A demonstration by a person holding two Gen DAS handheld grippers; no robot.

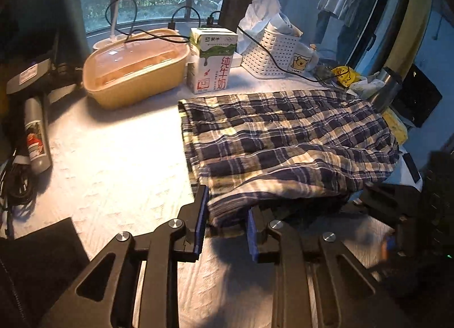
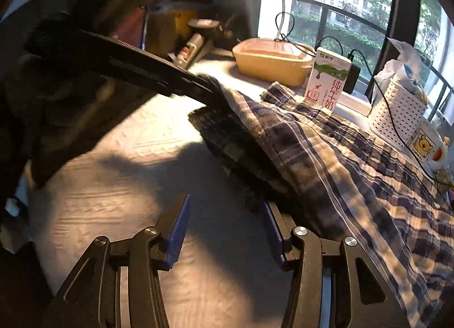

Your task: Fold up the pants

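Basket (image 1: 269,52) holds crumpled bags; tub (image 1: 133,67) is lidded. Checked pants (image 1: 289,140) lie folded (wrinkly). Left gripper (image 1: 225,211) pinches their corner; right gripper (image 2: 224,223) gapes wide.

I see warm light falling on the white table (image 1: 113,163), while daylight from the window (image 2: 334,1) burns out the top of the right wrist view. The right gripper (image 2: 225,225) casts a dark shadow on the table, and the left gripper (image 2: 136,72) looks blurred there. Both views bend strongly and turn dark at the edges.
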